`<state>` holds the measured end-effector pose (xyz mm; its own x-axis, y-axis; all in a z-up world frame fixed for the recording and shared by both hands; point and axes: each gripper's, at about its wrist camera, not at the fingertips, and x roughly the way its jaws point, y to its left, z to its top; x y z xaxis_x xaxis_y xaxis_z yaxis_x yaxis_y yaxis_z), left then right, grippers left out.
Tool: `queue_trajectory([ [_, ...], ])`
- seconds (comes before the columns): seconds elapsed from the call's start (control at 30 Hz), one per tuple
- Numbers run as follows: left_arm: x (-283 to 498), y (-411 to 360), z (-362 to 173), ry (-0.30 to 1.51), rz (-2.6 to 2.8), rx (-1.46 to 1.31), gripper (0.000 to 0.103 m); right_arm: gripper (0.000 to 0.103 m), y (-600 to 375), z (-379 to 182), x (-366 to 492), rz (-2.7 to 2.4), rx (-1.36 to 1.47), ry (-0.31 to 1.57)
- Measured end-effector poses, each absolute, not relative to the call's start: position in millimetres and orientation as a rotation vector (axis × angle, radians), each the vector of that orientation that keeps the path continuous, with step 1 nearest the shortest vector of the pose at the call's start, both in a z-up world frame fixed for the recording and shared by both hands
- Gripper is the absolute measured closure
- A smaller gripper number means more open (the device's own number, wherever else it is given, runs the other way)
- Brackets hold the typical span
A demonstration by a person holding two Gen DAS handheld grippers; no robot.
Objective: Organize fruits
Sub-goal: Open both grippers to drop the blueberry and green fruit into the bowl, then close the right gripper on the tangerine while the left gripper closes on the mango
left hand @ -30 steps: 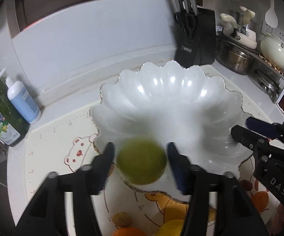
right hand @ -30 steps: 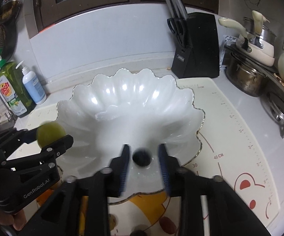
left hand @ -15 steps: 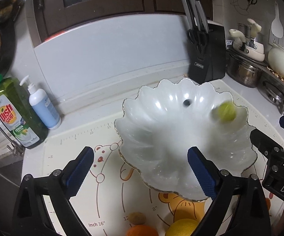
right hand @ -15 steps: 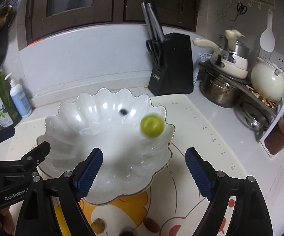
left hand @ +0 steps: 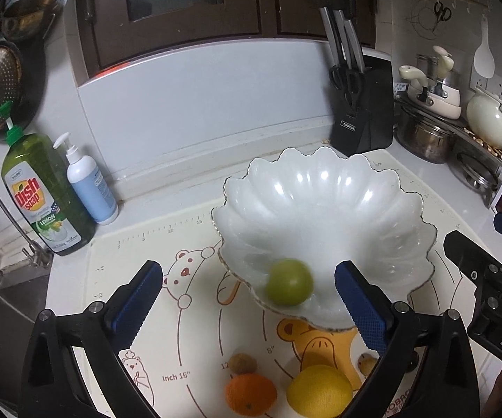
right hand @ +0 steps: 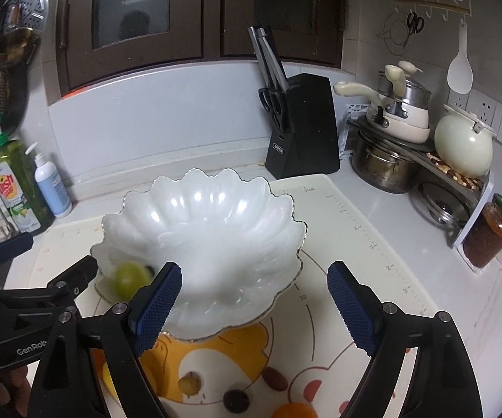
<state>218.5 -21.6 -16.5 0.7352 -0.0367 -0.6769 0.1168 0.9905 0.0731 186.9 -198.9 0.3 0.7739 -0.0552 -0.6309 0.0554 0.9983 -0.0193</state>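
Now green fruit point(left hand: 288, 286) loose in white bowl point(left hand: 324, 188), between wide-open left claw point(left hand: 249, 299), right claw point(right hand: 254, 303) open, empty

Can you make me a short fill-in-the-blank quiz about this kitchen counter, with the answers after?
1. The green fruit lies inside the white ____.
2. The orange and the lemon lie on the ____, outside the bowl.
3. The jaws of the left gripper stand ____, with nothing pressed between its pads.
4. The black block behind the bowl holds scissors and ____.

Missing words: bowl; mat; open; knives
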Motion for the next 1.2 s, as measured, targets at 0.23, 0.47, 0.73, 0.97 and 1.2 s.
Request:
queue_trajectory([
  [0.23, 195.7, -18.3, -15.3, 0.740, -0.100, 0.103, 0.002, 0.017, -195.7, 2.7, 166.8, -0.051, -0.005, 0.667],
  [0.47, 172.0, -18.0, -20.1, 0.748, -0.116, 0.100, 0.002, 0.017, -193.6, 0.3, 142.4, -0.043, -0.011, 0.652],
  [0.73, 143.1, -24.1, -34.9, 0.768, -0.133, 0.073, 0.002, 0.017, -199.8, -9.6, 115.9, -0.048, -0.001, 0.662],
  [0.97, 121.8, -38.8, -44.6, 0.784, -0.128, 0.045, 0.000, 0.017, -217.5, -16.2, 94.0, -0.081, -0.008, 0.664],
  [1.2, 106.1, -56.1, -58.1, 0.812, -0.115, 0.013, 0.000, 0.017, -240.6, -30.2, 80.0, -0.104, -0.001, 0.682],
])
